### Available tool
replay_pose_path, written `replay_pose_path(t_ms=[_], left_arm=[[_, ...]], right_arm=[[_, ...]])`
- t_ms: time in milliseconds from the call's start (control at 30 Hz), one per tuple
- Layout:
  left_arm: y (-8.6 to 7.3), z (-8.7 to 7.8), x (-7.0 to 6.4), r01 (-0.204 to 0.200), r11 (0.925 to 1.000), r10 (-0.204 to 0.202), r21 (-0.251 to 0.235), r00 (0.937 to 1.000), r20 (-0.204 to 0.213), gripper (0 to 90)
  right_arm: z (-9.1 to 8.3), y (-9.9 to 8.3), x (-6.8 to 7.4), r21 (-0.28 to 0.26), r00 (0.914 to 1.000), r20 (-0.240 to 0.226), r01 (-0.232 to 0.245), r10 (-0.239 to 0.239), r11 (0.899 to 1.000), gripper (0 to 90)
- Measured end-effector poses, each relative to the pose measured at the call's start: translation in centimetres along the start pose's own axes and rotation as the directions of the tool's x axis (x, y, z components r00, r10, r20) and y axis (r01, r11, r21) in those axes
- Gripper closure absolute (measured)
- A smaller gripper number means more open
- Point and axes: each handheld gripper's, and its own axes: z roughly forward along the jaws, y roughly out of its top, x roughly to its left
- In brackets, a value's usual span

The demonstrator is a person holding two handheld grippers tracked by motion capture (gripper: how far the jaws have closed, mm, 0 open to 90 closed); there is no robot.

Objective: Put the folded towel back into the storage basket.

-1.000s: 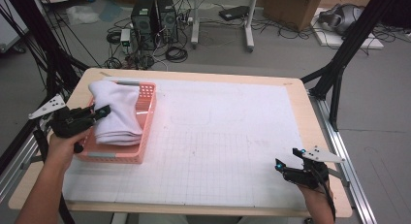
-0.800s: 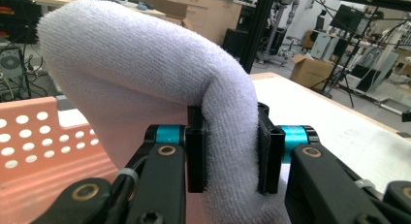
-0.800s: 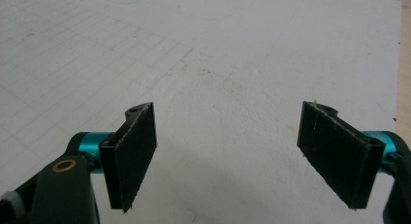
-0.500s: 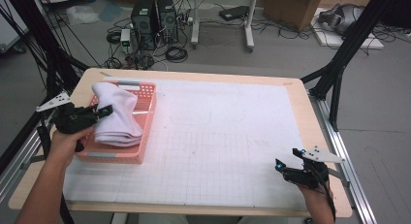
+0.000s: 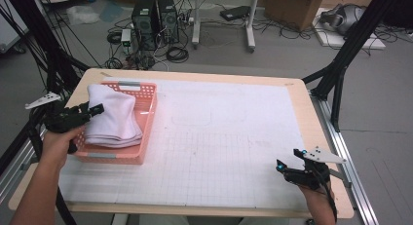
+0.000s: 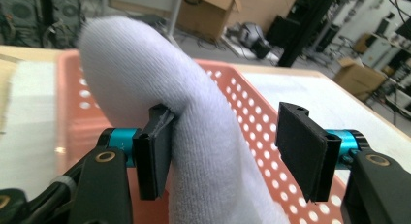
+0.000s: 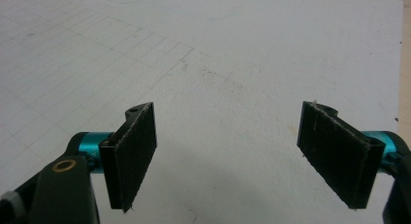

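A folded white towel [image 5: 113, 119] lies in a salmon-pink perforated basket [image 5: 147, 106] at the table's left. My left gripper [image 5: 92, 109] reaches over the basket's left rim and stands open. In the left gripper view a rounded fold of the towel [image 6: 194, 112] sits between the jaws of that gripper [image 6: 225, 124], touching the left jaw and well apart from the right one, with the basket wall [image 6: 252, 117] behind. My right gripper [image 5: 288, 159] hovers open near the table's front right corner, and in the right gripper view that gripper [image 7: 228, 122] holds nothing over the white gridded mat [image 7: 218, 54].
The white gridded mat [image 5: 229, 137] covers most of the wooden table [image 5: 316, 118]. Black frame legs [image 5: 341, 64] stand at the right, and more at the left. Computers, cables and boxes lie on the floor beyond the far edge.
My left gripper has shifted slightly away from the person at the basket's left rim. The right gripper has stayed in place.
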Motion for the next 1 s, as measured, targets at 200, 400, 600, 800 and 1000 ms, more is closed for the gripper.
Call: replay_pose_path(t_ms=[200, 400, 600, 800, 1000], left_arm=[[0.5, -1.1, -0.2, -0.015, 0.9947, 0.011, -0.102, 0.9992, -0.038, 39.4], [0.6, -0.7, -0.6, -0.069, 0.9974, 0.067, -0.02, 0.993, -0.097, 38.2], [0.1, 0.2, -0.8, -0.076, 0.9963, 0.08, 0.041, 0.9902, -0.115, 37.4], [-0.2, 1.5, -1.2, -0.095, 0.9914, 0.105, 0.09, 0.9878, -0.115, 37.4], [-0.5, 2.5, -1.6, -0.106, 0.9895, 0.116, 0.098, 0.9885, -0.097, 37.3]], right_arm=[[0.0, 0.0, 0.0, 0.0, 1.0, -0.002, 0.0, 0.0, 1.0, 20.9], [0.1, 0.0, 0.1, 0.003, 1.0, -0.004, 0.0, 0.0, 1.0, 20.9], [0.1, 0.0, 0.0, 0.004, 1.0, -0.003, -0.004, 0.004, 1.0, 20.9], [0.2, 0.0, 0.1, 0.007, 1.0, -0.005, 0.002, -0.001, 1.0, 20.9], [0.2, 0.0, 0.0, 0.007, 1.0, -0.004, -0.003, 0.003, 1.0, 20.9]])
